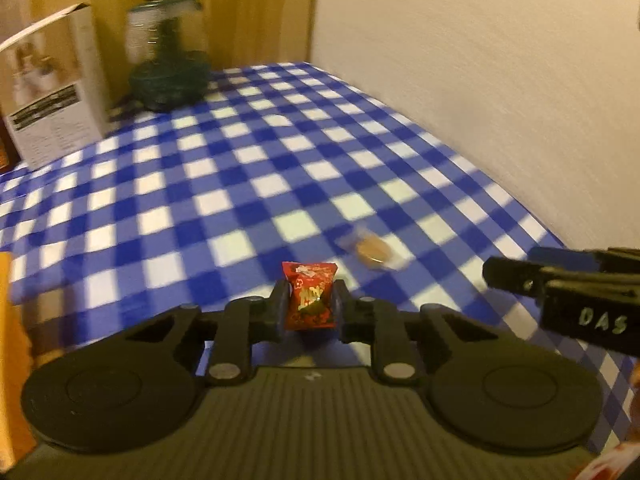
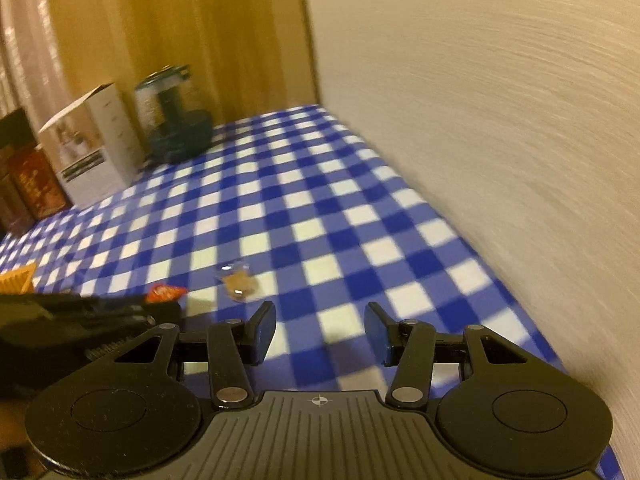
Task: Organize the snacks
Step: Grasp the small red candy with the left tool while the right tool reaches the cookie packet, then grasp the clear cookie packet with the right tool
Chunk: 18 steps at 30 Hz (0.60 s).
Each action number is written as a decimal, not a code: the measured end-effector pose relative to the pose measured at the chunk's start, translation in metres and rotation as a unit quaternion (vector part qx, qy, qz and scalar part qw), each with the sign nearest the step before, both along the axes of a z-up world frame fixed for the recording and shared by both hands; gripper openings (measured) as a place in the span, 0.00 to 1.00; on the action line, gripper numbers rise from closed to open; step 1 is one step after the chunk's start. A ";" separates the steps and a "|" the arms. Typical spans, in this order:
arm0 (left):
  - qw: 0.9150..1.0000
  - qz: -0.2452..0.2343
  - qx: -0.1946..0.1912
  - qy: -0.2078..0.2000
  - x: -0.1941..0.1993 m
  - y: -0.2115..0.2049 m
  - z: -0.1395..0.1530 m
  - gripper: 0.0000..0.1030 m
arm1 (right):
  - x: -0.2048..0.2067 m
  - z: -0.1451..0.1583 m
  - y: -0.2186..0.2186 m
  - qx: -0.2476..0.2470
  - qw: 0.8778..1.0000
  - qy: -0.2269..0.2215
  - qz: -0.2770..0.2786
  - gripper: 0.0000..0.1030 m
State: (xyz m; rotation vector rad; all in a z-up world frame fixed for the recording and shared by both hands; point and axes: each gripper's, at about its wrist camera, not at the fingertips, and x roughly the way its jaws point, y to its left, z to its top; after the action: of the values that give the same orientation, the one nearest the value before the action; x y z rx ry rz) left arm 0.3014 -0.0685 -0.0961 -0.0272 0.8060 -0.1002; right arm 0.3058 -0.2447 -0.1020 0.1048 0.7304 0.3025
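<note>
Red snack packet (image 1: 310, 297) pinched upright between closed left gripper (image 1: 311, 306) pads, lower centre of frame. Clear-wrapped brown candy (image 2: 239, 282) seen on checkered cloth (image 2: 320, 216), just up-left of right gripper (image 2: 320, 330), jaws parted, nothing held. Right gripper judged nearer.

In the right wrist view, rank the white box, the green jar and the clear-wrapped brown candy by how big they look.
1. white box
2. green jar, nearly as large and just behind it, so this order is unsure
3. clear-wrapped brown candy, smallest despite being nearest
</note>
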 end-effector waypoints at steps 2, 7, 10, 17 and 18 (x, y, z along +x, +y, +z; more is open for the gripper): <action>1.000 0.015 -0.002 0.001 -0.001 0.012 0.003 0.19 | 0.006 -0.003 0.010 -0.005 1.000 -0.006 0.022 0.49; 1.000 0.030 -0.003 0.001 -0.001 0.024 0.004 0.19 | 0.023 -0.009 0.038 -0.019 0.997 -0.025 0.072 0.49; 1.000 0.030 -0.006 0.008 0.000 0.026 -0.001 0.19 | 0.031 -0.017 0.049 -0.024 0.995 -0.029 0.095 0.49; 0.999 0.034 -0.014 0.014 0.001 0.029 -0.005 0.19 | 0.043 -0.035 0.063 -0.040 0.992 -0.025 0.118 0.44; 0.999 0.035 -0.015 0.015 0.001 0.030 -0.006 0.19 | 0.044 -0.038 0.064 -0.040 0.992 -0.023 0.118 0.41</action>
State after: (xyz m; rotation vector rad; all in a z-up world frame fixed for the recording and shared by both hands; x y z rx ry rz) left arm 0.3025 -0.0382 -0.1021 -0.0854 0.8319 -0.0450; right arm 0.3499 -0.1808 -0.1395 -0.0646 0.7087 0.5000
